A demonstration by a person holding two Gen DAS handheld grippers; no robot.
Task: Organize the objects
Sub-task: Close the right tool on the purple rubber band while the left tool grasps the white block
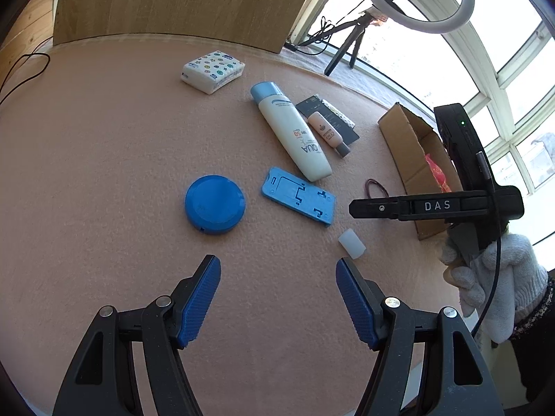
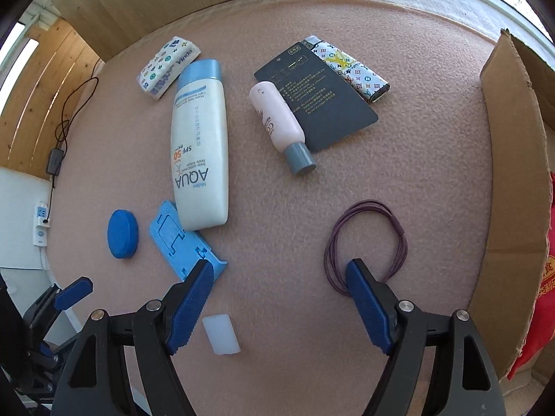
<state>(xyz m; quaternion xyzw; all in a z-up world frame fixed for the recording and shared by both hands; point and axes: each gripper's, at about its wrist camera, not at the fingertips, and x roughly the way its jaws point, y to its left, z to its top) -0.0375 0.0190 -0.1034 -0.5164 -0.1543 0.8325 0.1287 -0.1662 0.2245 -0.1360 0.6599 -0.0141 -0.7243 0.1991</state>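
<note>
Both grippers, left [image 1: 278,298] and right [image 2: 280,303], are hovering with jaws apart, gripping nothing. Lying on the pink mat [image 2: 416,159]: two bottles, white [image 2: 200,145] and pink [image 2: 277,121]; one tissue pack [image 2: 169,66], blue disc [image 2: 122,234], blue holder [image 2: 180,239], dark card [image 2: 317,100], patterned lighter [image 2: 353,69], cord loop [image 2: 367,242], white cap [image 2: 221,334]. One cardboard box [image 2: 513,173] is standing at the right edge.

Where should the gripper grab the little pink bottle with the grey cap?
Probably across the middle of the small pink bottle, coming from above. It lies flat on the pink felt table, and its round body is narrow enough for open fingers to straddle. The grey cap is shorter and easier to miss.
</note>
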